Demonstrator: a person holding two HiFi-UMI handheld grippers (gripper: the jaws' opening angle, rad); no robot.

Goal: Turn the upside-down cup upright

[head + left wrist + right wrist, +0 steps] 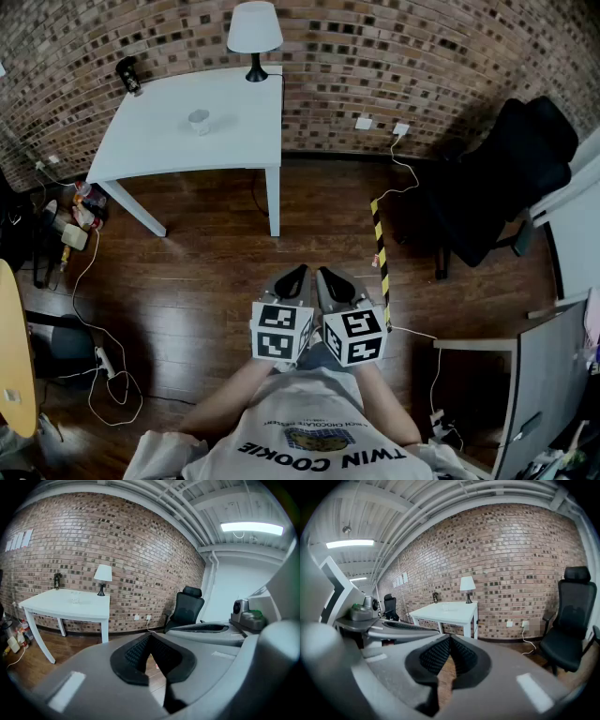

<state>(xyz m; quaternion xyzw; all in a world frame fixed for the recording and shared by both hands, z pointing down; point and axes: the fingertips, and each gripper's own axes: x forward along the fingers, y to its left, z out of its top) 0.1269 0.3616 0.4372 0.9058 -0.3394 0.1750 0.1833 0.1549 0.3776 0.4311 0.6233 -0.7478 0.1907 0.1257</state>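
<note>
Head view: cup on the white table by the brick wall, near the lamp; my left gripper and right gripper side by side over the wood floor, well apart from it.
Left gripper view: my jaws pressed together, nothing between; cup on the table ahead.
Right gripper view: my jaws pressed together, nothing between; cup on the table ahead.

left claw closed, empty; white table far.
</note>
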